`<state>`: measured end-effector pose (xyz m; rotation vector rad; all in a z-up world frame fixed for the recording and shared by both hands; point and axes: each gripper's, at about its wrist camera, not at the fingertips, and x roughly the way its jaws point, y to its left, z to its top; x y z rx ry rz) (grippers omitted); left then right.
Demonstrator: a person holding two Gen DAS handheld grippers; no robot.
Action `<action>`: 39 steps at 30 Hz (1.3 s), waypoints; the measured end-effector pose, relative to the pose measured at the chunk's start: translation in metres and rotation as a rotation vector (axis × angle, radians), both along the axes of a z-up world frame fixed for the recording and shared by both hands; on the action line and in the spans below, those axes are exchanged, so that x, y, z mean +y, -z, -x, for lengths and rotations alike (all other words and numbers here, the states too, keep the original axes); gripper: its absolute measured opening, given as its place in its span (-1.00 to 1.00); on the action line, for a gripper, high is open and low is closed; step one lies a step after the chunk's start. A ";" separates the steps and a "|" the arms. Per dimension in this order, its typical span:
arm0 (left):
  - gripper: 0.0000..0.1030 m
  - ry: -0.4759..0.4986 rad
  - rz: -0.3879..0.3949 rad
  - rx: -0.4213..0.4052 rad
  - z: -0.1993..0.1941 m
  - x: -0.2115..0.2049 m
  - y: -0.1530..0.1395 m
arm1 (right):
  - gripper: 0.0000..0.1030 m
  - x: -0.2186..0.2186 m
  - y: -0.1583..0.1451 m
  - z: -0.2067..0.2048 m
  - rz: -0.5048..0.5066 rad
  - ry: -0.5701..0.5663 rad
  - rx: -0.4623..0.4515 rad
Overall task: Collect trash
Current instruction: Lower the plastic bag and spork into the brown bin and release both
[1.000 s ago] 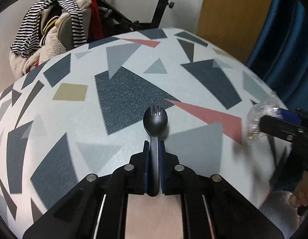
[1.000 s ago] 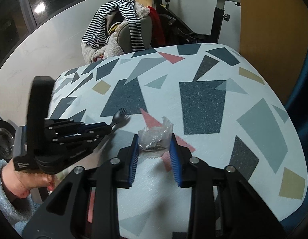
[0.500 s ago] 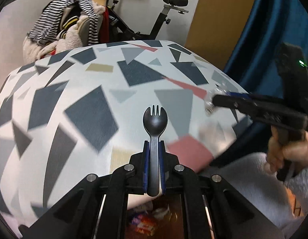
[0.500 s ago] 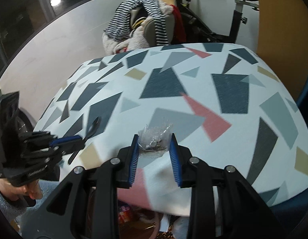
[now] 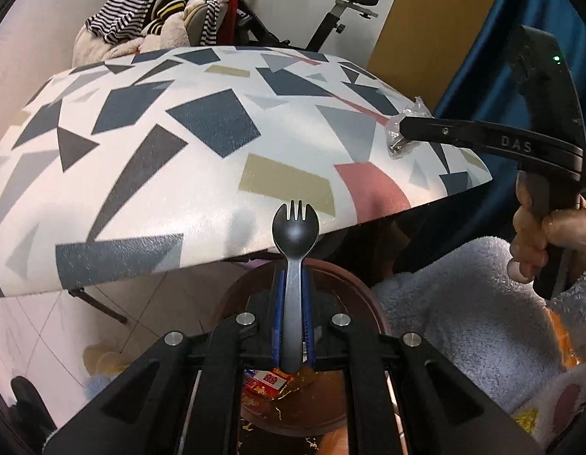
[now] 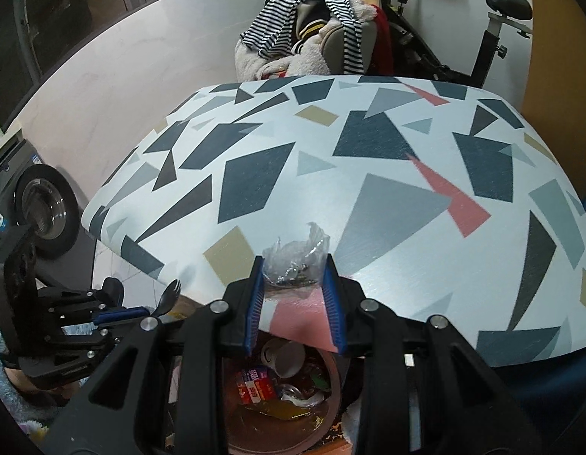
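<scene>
Clamping down tight, the left gripper (image 5: 292, 326) has a black plastic spork (image 5: 293, 261) by the handle, tines pointing up past the near edge of the white table with the grey, navy and pink shapes (image 5: 187, 159). Right gripper (image 6: 295, 284) is partly closed, pads squeezing a crumpled clear plastic wrapper (image 6: 295, 258). Both hang right over the round brown trash bin (image 6: 332, 371) below, with a paper cup (image 6: 285, 356) and red packet (image 6: 257, 385) inside.
</scene>
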<state>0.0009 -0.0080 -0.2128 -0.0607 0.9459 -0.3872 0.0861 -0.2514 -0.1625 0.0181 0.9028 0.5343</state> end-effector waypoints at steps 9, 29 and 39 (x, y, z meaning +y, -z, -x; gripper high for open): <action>0.05 -0.034 -0.031 -0.029 -0.004 -0.005 -0.001 | -0.38 0.004 0.008 0.009 0.020 -0.013 0.018; 0.73 -0.187 -0.113 -0.119 0.000 0.034 -0.031 | -0.37 0.043 0.068 0.036 0.099 -0.129 0.160; 0.74 -0.191 -0.128 -0.120 0.000 0.034 -0.029 | -0.10 0.056 0.086 0.035 0.144 -0.143 0.170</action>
